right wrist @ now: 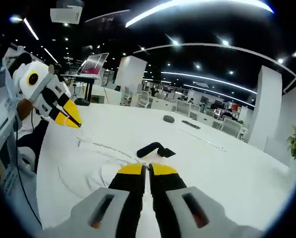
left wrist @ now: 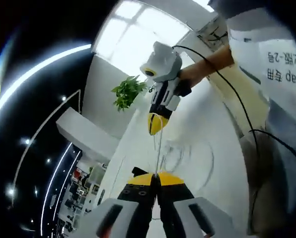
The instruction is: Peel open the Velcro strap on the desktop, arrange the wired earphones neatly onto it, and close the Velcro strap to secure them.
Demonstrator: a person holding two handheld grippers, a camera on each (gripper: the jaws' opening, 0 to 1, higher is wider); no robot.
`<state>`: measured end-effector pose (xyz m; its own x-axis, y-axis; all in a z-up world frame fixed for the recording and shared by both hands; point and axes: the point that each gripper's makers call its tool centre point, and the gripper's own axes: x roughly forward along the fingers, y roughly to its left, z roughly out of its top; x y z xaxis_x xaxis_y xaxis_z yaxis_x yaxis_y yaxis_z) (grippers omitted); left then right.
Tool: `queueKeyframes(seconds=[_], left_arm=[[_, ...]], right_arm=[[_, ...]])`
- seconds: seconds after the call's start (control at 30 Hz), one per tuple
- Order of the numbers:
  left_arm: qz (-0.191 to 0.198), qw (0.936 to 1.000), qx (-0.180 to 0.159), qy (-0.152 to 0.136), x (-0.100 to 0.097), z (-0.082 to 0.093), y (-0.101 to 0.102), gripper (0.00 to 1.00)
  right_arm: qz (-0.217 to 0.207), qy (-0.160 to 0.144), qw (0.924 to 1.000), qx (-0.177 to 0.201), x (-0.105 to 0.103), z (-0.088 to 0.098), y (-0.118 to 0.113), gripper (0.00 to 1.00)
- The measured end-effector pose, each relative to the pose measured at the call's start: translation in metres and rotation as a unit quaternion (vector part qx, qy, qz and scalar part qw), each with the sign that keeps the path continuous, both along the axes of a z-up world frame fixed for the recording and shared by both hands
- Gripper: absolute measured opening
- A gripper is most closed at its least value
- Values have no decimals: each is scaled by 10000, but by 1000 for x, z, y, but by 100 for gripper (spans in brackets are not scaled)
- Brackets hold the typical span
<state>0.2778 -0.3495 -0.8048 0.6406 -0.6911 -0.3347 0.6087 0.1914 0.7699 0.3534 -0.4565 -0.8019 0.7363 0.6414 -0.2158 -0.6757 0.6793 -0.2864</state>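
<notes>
A thin white earphone wire (left wrist: 159, 148) runs taut between my two grippers above the white desktop (left wrist: 217, 148). In the left gripper view my left gripper (left wrist: 157, 176) is shut on its near end, and my right gripper (left wrist: 155, 126), held by a hand, pinches the far end. More wire lies in loose loops (left wrist: 187, 158) on the desk. In the right gripper view my right gripper (right wrist: 148, 167) is shut at the bottom. The black Velcro strap (right wrist: 155, 148) lies just beyond its tips. My left gripper (right wrist: 74, 120) hovers at the left, with faint wire loops (right wrist: 108, 151) below it.
A person's torso (left wrist: 277, 74) stands at the desk's edge, with a black cable (left wrist: 237, 99) trailing from the right gripper. A potted plant (left wrist: 128, 91) sits at the desk's far end. A grey object (right wrist: 169, 119) and a flat black item (right wrist: 190, 124) lie farther across the desk.
</notes>
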Motion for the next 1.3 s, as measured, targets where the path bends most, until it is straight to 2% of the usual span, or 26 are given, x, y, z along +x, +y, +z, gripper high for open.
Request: queueKeyframes(seconds=[0.07,0.23,0.3,0.43,0.63,0.67,0.7,0.77,0.8,0.9,1.03,1.1,1.23,1.3], left_arm=[[27,9999,133,-83,0,-3,-1,5],[117,9997,180,-79,-2,-9,1,5],[80,9998,191,45,-4,-14,0,5],[15,9994,343,11,-6,-20,-4,5],[-56,9979,636,-57,-7,-33,-4,5],[-67,9978,660,-43,-7,-36,-5,5],[-94,9977,675,-20,-7,-38,-7,5],[-149,9980,614,34,-8,-42,-11,5],[-168,9981,592,49,-8,-25,-5,5],[-210,9988,419,103,-10,-20,-8,5],[-185,9990,-212,355,-13,-14,-10,5],[-184,9971,-455,578,-15,-13,-8,6],[-249,9940,-733,776,-21,-9,-7,11],[-286,9925,-811,871,-24,-8,-6,13]], right_arm=[[-85,79,9999,23,6,-2,-6,7],[-313,321,9984,349,9,-4,-28,7],[-323,367,9979,432,7,-2,-29,7],[-166,373,9977,537,-2,3,-19,7],[116,424,9982,416,-14,0,-1,7],[145,490,9977,446,-14,-2,1,7],[169,680,9961,533,-15,-5,2,7],[224,993,9923,702,-15,-8,5,7],[201,1113,9906,766,-14,-9,5,7],[160,1290,9884,784,-9,-11,1,7],[98,1812,9782,1009,-5,-19,-1,7],[103,1954,9746,1087,-2,-22,-1,7],[144,2092,9712,1127,-1,-27,3,7],[157,2215,9672,1235,-1,-28,5,8]])
